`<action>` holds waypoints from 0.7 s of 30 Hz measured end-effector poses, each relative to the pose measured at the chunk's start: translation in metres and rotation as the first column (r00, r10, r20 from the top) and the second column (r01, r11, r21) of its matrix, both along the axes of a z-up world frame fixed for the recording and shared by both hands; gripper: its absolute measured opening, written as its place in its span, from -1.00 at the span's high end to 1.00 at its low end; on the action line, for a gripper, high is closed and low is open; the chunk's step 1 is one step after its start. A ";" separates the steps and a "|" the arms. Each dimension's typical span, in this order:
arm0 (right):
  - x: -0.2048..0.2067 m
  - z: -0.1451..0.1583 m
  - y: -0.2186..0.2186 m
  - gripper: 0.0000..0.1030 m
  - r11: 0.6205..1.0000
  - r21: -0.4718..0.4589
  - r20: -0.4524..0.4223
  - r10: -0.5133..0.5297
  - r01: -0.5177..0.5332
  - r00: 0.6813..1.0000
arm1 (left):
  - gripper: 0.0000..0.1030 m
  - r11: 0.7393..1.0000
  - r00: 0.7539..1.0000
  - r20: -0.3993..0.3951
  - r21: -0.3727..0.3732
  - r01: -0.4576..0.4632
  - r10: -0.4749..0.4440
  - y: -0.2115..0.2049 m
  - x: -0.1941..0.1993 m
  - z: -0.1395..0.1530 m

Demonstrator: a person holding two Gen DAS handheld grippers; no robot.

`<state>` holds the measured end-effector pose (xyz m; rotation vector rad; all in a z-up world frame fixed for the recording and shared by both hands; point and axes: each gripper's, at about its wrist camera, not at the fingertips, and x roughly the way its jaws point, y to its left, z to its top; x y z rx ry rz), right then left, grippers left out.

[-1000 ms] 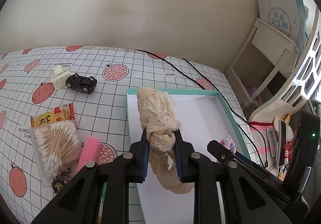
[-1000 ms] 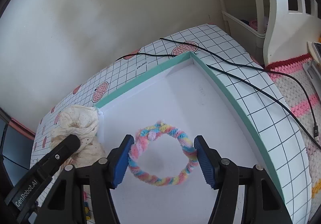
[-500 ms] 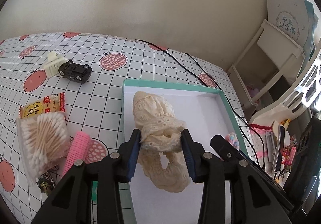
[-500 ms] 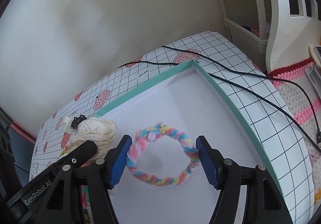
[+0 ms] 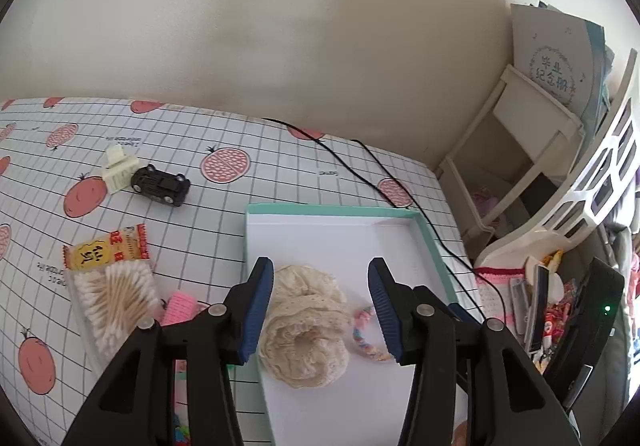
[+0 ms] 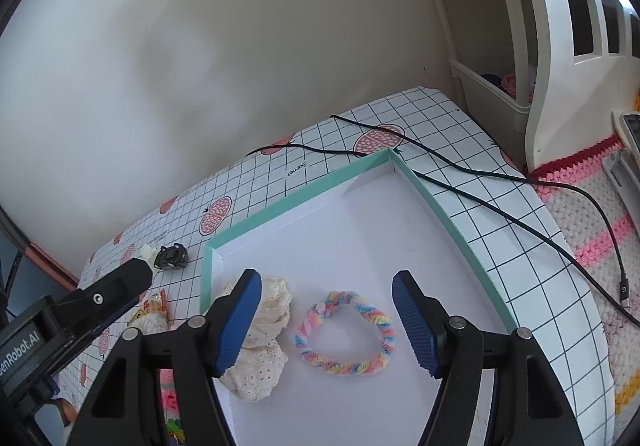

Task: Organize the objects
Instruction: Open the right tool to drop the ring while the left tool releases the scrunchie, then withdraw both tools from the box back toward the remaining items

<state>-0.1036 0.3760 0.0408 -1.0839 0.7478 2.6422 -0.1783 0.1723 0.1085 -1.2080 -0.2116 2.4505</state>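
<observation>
A: What changed in the last second?

B: The left gripper [image 5: 320,304] was clamped on the cream lace scrunchie [image 5: 304,330] 1 second ago. Now its jaws stand wide apart and the scrunchie lies between and just ahead of them, flat on the white floor of the teal-edged tray [image 5: 332,209], near the tray's left wall.

A: And the right one?

B: The right gripper [image 6: 326,322] is spread as well, holding nothing. The pastel braided hair tie [image 6: 346,332] sits on the tray floor between its 2 pads, touching neither. It has not shifted; the gripper has only drawn back and risen a little.

A: So both are delivered?

B: I judge yes: 2 hair items are in the tray, lying just beside each other, apart from both grippers.

A: What is left?

B: To the left of the left gripper, out on the checked tablecloth [image 5: 224,214], are the cotton swab pack [image 5: 114,300], a snack packet [image 5: 106,248], a pink hair roller [image 5: 180,308], and farther ahead a black toy car [image 5: 161,185] touching a cream clip [image 5: 118,172]. Probably the next reach goes there. The roller is nearest, but partly hidden behind the left finger [image 5: 256,312].

A: Any hazard?

B: A black cable [image 6: 500,182] runs beside the tray's right wall; the right gripper should stay clear of it.
</observation>
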 end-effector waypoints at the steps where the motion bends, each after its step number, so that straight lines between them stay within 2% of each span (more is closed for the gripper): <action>1: 0.000 -0.001 0.000 -0.39 1.000 0.003 0.007 0.000 0.000 1.000 | -0.01 1.000 1.000 -0.005 -0.024 -0.012 0.012 -0.001 -0.001 -0.001; 4: -0.001 -0.008 0.000 -0.39 1.000 0.005 0.028 0.001 -0.002 1.000 | -0.10 0.993 0.999 -0.016 -0.111 -0.045 0.044 -0.005 -0.003 -0.009; 7: -0.004 -0.016 -0.003 -0.47 0.999 0.028 0.059 0.015 -0.017 0.998 | -0.15 0.985 0.997 -0.001 -0.153 -0.074 0.074 -0.011 -0.008 -0.019; 9: -0.006 -0.019 -0.006 -0.56 0.998 0.050 0.074 0.029 -0.032 0.997 | -0.30 0.982 0.995 0.011 -0.166 -0.092 0.095 -0.015 -0.011 -0.025; 13: -0.006 -0.021 -0.009 -0.77 0.997 0.063 0.077 0.041 -0.046 0.996 | -0.37 0.974 0.990 0.021 -0.182 -0.134 0.140 -0.025 -0.015 -0.030; 15: -0.006 -0.021 -0.011 -0.90 0.996 0.068 0.076 0.046 -0.052 0.996 | -0.71 0.971 0.987 0.019 -0.184 -0.151 0.157 -0.028 -0.017 -0.031; 17: -0.007 -0.022 -0.011 -1.00 0.996 0.075 0.078 0.049 -0.054 0.996 | -0.81 0.967 0.984 0.004 -0.186 -0.173 0.176 -0.032 -0.017 -0.030; 21: -0.007 -0.023 -0.010 -1.00 0.996 0.077 0.083 0.040 -0.046 0.996 | -0.89 0.961 0.981 -0.011 -0.198 -0.193 0.194 -0.037 -0.018 -0.031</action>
